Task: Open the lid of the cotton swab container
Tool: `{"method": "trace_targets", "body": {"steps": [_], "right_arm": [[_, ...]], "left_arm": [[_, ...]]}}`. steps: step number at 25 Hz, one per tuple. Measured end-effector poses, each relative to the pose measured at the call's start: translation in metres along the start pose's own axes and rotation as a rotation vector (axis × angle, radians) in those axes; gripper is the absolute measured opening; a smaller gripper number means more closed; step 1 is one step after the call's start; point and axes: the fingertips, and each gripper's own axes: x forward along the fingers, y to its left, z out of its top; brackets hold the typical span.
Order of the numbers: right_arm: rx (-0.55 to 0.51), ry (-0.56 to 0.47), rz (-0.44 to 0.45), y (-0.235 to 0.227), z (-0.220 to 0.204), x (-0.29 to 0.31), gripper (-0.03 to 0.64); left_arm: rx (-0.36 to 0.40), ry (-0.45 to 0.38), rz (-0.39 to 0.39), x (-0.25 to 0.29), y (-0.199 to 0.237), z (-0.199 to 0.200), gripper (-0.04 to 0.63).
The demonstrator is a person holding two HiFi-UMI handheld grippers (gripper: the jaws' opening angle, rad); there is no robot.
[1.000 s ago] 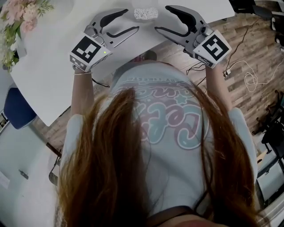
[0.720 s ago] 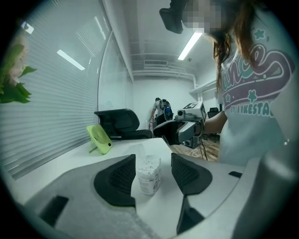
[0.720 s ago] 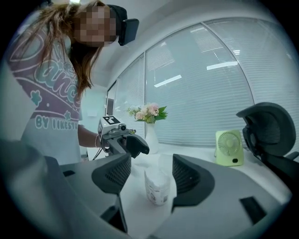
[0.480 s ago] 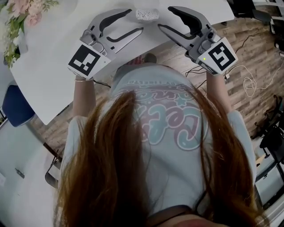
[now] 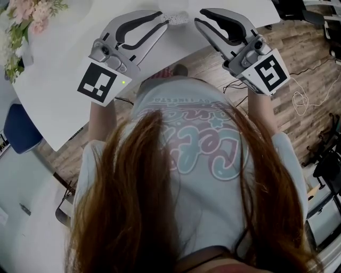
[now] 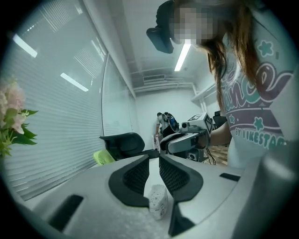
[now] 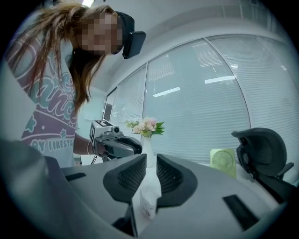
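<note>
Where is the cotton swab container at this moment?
In the head view the container stands on the white table, top centre, between the tips of the left gripper and the right gripper, whose jaws have just been closing with nothing between them.

The only readable print is on the person's T-shirt. In the left gripper view, a small line of capitals across the chest reads "BY LIKESTA", cut off at the picture's edge. Above it is a large script word ending in "nce", probably "Dance". A black-and-white square marker sits on the left gripper, and another marker on the right gripper; neither has letters.
</note>
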Motion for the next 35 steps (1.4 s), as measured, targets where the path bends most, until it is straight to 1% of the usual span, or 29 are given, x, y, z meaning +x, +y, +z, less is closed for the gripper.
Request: {"method": "trace_targets", "body": {"steps": [1, 3, 9, 12, 16, 24, 35], "right_arm": [[0.001, -0.005, -0.004, -0.001, 0.002, 0.0, 0.061], [0.002, -0.013, -0.008, -0.001, 0.004, -0.001, 0.044], [-0.013, -0.015, -0.012, -0.002, 0.007, -0.005, 0.022], [-0.01, -0.038, -0.012, 0.0, 0.015, -0.006, 0.006], [-0.029, -0.041, -0.011, 0.0, 0.021, -0.007, 0.006], [-0.028, -0.088, -0.005, 0.004, 0.033, -0.006, 0.006], [-0.029, -0.083, -0.005, 0.011, 0.034, -0.005, 0.005]], "left_arm": [[0.0, -0.004, 0.005, 0.0, 0.001, 0.001, 0.063], [-0.002, -0.006, 0.006, 0.002, 0.001, 0.002, 0.057], [-0.002, -0.031, 0.009, 0.01, 0.0, 0.011, 0.031], [-0.011, -0.032, 0.006, 0.01, -0.003, 0.012, 0.021], [-0.017, -0.041, 0.006, 0.008, -0.004, 0.015, 0.015], [-0.012, -0.047, 0.015, 0.003, -0.005, 0.016, 0.009], [-0.003, -0.053, 0.038, -0.005, -0.007, 0.017, 0.009]]}}
